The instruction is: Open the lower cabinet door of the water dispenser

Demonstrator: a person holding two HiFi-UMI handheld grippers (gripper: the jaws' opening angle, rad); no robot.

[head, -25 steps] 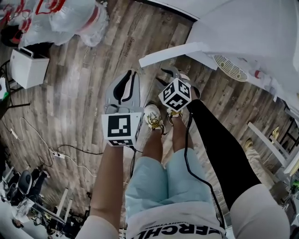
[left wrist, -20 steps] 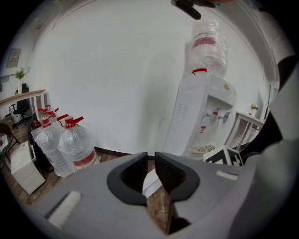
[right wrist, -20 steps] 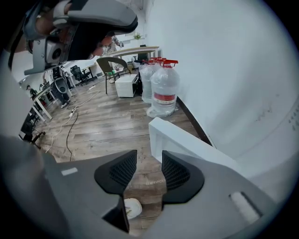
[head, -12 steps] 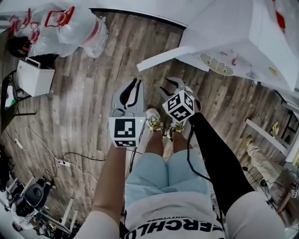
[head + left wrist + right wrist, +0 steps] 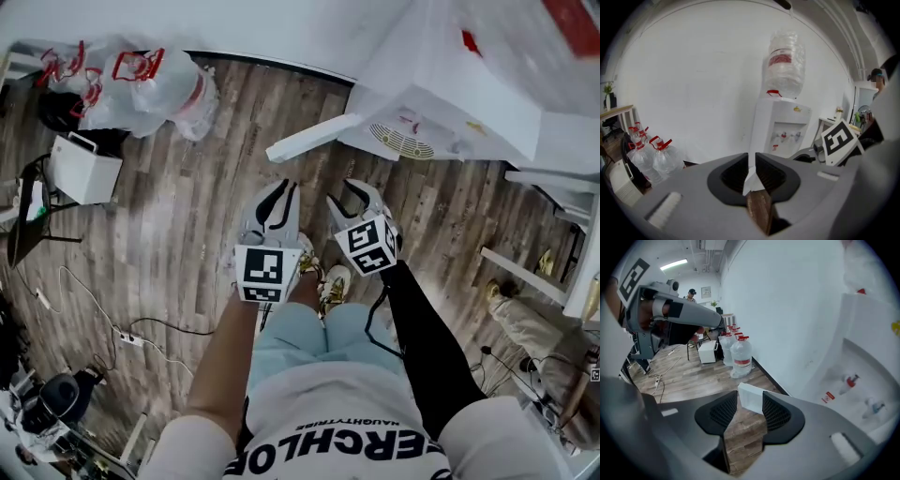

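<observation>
The white water dispenser (image 5: 450, 103) stands at the upper right of the head view, with a clear bottle (image 5: 786, 65) on top in the left gripper view. Its lower cabinet door (image 5: 309, 138) is swung out to the left over the wood floor. My left gripper (image 5: 278, 190) and right gripper (image 5: 353, 190) hover side by side short of the door, touching nothing. The left jaws stand a narrow gap apart, the right jaws wider. The door's edge (image 5: 750, 399) shows beyond the right jaws, and a white sliver of the door (image 5: 750, 172) beyond the left ones.
Several water jugs (image 5: 141, 66) sit by the wall at the upper left, beside a white box (image 5: 84, 169). Cables (image 5: 131, 333) trail on the floor at the left. A white table (image 5: 553, 187) stands to the right of the dispenser. The person's shoes (image 5: 323, 277) are under the grippers.
The head view has tilted, showing more of the dispenser. Both grippers sit lower in the frame, the right one drawn back toward the body. The door was swung out throughout.
</observation>
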